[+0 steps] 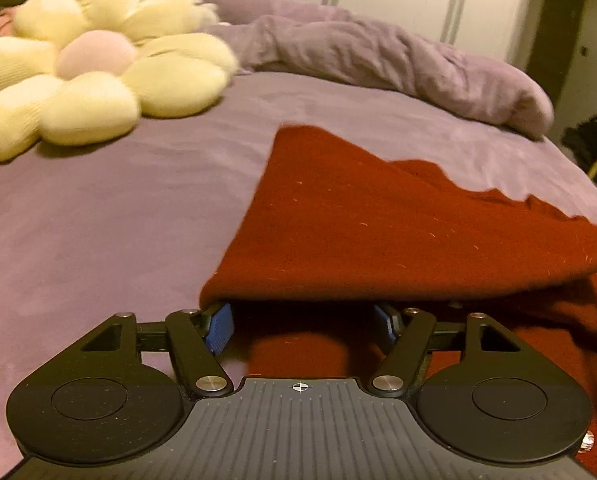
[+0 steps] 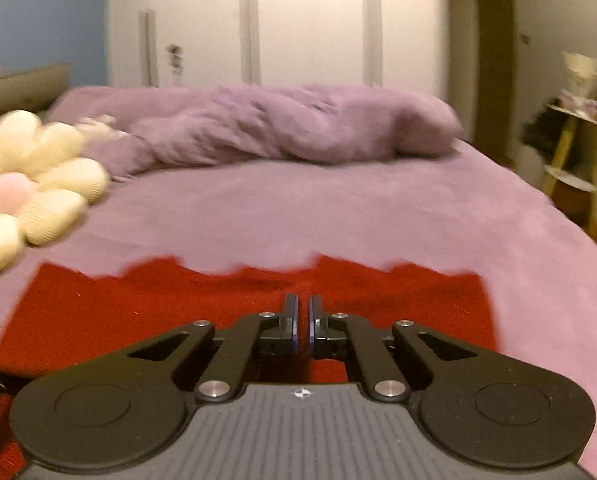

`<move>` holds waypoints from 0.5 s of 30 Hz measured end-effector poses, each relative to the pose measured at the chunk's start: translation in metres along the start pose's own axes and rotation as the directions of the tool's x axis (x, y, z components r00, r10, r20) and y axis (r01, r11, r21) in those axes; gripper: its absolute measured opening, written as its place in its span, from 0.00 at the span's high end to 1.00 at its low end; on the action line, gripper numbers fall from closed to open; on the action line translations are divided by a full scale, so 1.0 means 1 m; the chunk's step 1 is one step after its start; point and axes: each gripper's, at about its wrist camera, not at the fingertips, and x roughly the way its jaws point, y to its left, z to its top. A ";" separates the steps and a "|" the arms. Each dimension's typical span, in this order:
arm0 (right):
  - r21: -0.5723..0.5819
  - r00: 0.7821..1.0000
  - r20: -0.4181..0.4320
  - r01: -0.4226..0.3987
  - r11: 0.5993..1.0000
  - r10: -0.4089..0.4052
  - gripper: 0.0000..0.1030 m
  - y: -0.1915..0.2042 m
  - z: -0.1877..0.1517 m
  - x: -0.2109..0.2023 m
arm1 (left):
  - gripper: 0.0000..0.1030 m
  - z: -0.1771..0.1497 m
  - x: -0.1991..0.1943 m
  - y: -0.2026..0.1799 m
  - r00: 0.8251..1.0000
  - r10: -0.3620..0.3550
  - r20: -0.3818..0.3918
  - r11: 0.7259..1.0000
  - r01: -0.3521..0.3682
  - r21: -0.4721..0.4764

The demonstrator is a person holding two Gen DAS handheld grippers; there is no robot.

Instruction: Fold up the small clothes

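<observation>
Red knitted garment (image 1: 378, 220) lies on the purple bed (image 1: 118, 220), and everything below is placed relative to it. The left gripper (image 1: 304, 328) sits at its near edge with jaws wide apart; a raised fold of the cloth drapes over its blue fingertips (image 1: 220, 328), hiding their ends. Whether the pads press any fabric cannot be told, though the wide gap suggests not. The right gripper (image 2: 303, 320) hovers low over the middle of the garment with its jaws together, nothing visibly caught between them. In that view the cloth lies spread flat, its far edge (image 2: 258, 270) wavy. Beyond the garment and to its left rests a cream flower-shaped cushion (image 1: 94, 68) with a pink centre. Farther back a crumpled purple duvet (image 1: 358, 52) is heaped, and behind it stand white wardrobe doors (image 2: 298, 20).

The step in hand looks like a fold part made: one flap is lifted over the rest. Next, the left gripper would likely need to lay that flap down squarely, then smooth the crease
</observation>
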 end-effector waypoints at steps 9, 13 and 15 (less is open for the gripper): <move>0.289 0.982 -0.136 -0.084 0.954 0.128 0.79 -0.071 -0.023 0.021 | 0.19 -0.009 0.002 -0.012 0.999 -0.050 -0.017 0.995 0.052 0.089; 0.383 0.963 -0.147 -0.156 0.911 0.226 0.65 -0.073 -0.022 0.038 | 0.19 -0.006 0.000 -0.008 0.998 -0.065 -0.023 0.996 0.067 0.066; 0.372 0.959 -0.155 -0.165 0.914 0.236 0.65 -0.066 -0.020 0.041 | 0.19 -0.007 -0.001 -0.008 0.998 -0.061 -0.024 0.995 0.063 0.074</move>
